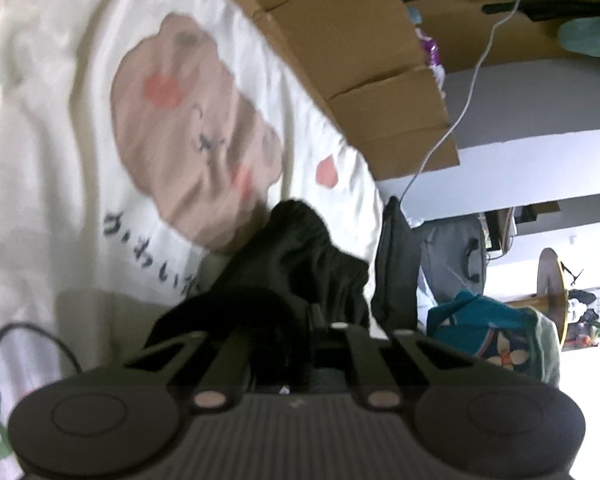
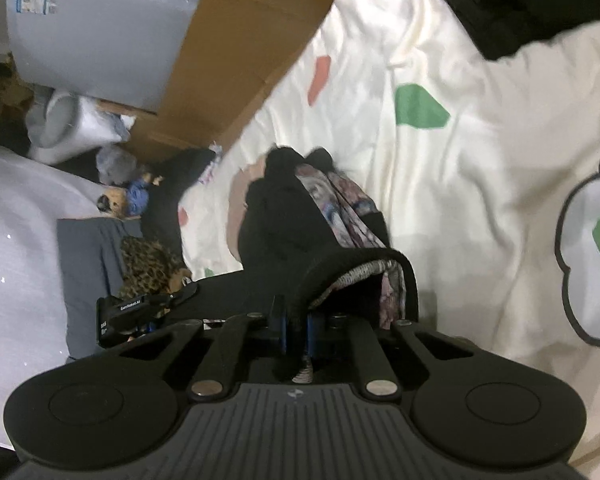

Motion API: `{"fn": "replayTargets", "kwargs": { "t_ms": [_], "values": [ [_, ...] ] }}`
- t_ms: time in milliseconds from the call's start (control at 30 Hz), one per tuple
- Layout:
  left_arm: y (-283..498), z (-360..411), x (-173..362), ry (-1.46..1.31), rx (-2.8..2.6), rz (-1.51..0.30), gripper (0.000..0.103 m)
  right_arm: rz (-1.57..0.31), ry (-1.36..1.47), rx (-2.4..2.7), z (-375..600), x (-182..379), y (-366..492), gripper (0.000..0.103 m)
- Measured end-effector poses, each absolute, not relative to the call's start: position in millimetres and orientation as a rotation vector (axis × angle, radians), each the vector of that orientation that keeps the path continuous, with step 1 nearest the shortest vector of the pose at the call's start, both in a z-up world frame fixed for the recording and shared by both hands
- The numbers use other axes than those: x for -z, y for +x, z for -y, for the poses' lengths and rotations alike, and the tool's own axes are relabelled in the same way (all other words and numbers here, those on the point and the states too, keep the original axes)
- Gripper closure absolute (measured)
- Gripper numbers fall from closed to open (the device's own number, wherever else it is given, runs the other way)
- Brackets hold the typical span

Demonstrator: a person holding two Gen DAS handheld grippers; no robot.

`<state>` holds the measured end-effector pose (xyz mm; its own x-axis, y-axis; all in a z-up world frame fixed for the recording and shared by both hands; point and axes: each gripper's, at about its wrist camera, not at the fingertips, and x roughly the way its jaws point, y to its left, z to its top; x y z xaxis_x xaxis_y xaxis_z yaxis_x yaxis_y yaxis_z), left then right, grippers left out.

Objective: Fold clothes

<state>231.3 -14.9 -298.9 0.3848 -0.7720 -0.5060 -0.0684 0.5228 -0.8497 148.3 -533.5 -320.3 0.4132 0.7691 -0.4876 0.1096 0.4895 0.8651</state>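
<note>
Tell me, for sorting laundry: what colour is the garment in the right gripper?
Black outside, with a pale multicoloured print lining; the right wrist view shows it best.

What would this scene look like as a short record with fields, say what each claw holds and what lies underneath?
left gripper: shut on the black garment
right gripper: shut on the black garment's hem, patterned lining showing
surface: cream bedsheet with cartoon prints
behind: cardboard boxes
nearby: leopard-print cloth, teal cloth
</note>
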Motion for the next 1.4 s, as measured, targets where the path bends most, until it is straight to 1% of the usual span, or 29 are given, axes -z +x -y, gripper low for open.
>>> {"fn": "replayTargets", "kwargs": {
  "t_ms": [200, 267, 333, 367, 400, 433, 467, 500, 633, 833, 1100, 1300, 1400],
  "values": [
    [254.8, 16.3, 306.4, -0.940, 0.497, -1.154, 0.096, -1.080, 1.016, -0.432, 541.9, 320.7, 161.4, 0.096],
    [259.0, 18.2, 311.5, -0.955, 0.485, -1.169, 0.093, -1.086, 1.036, -0.398, 544.5, 326.3, 164.8, 0.092],
    [259.6, 19.6, 313.1, -0.976, 0.488, -1.164, 0.079, -1.085, 1.065, -0.384, 546.5, 331.2, 166.0, 0.091],
    [259.1, 20.2, 312.6, -0.984, 0.496, -1.156, 0.075, -1.078, 1.085, -0.396, 546.7, 332.4, 164.9, 0.087],
    [258.7, 20.2, 312.2, -0.988, 0.511, -1.153, 0.066, -1.071, 1.105, -0.408, 546.9, 333.5, 163.8, 0.076],
    [258.2, 20.3, 311.7, -0.992, 0.526, -1.151, 0.060, -1.067, 1.116, -0.422, 546.1, 333.9, 162.6, 0.070],
    [257.8, 20.3, 311.3, -0.996, 0.541, -1.148, 0.059, -1.071, 1.113, -0.438, 544.0, 333.7, 162.3, 0.065],
    [258.0, 19.8, 311.2, -0.993, 0.551, -1.157, 0.057, -1.079, 1.107, -0.455, 541.7, 333.3, 162.3, 0.064],
    [260.2, 18.7, 311.5, -0.988, 0.572, -1.186, 0.056, -1.093, 1.088, -0.496, 534.5, 329.2, 167.6, 0.064],
    [272.0, 12.9, 305.5, -1.043, 0.556, -1.134, 0.056, -1.054, 1.100, -0.454, 540.9, 322.4, 178.9, 0.063],
    [292.0, 4.5, 305.0, -1.047, 0.494, -1.092, 0.056, -1.030, 1.100, -0.366, 555.2, 325.6, 198.8, 0.063],
    [299.2, -1.1, 301.4, -0.990, 0.468, -1.071, 0.057, -0.992, 1.090, -0.324, 559.5, 324.1, 206.9, 0.063],
    [300.3, -1.4, 298.4, -0.911, 0.455, -1.067, 0.057, -0.962, 1.066, -0.302, 564.6, 320.4, 204.1, 0.063]
  ]
}}
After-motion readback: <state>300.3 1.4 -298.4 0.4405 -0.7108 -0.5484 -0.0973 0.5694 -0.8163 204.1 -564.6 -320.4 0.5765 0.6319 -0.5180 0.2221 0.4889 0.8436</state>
